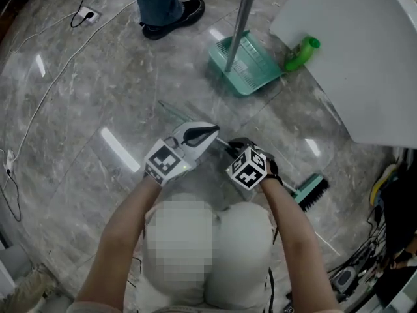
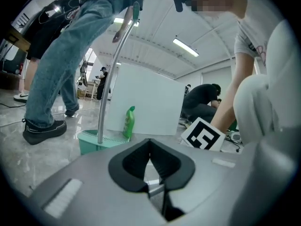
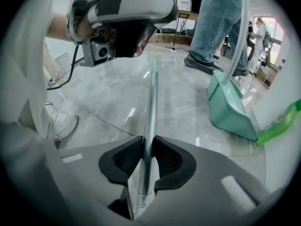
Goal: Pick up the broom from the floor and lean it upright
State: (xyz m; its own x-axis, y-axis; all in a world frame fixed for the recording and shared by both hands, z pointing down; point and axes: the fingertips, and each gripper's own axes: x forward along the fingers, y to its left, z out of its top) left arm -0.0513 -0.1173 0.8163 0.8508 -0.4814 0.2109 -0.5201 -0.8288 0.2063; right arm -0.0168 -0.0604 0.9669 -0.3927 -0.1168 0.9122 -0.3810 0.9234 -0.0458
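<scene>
Clamping the broom (image 3: 151, 98) partway along its handle, the right gripper (image 3: 149, 147) has its fingers pressed on the pole, likely to lift it off the floor (image 1: 130, 77), where the brush seems to lie. The left gripper (image 2: 150, 147) is closed on nothing. No writing is legible, and the green bottle (image 1: 301, 53) shows no readable label.

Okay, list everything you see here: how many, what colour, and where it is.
broom: one, silver handle, dark brush, low before the person's knees
dustpan: one, teal, metal handle, beyond the broom
bottle: one, green, beside the dustpan
panel: one, white, right of the dustpan
power strip: one, white, far left
bystander: one, jeans, black shoes, behind the dustpan
floor: grey marble
left gripper: jaws together, near the handle's far end
right gripper: shut on the broom handle
</scene>
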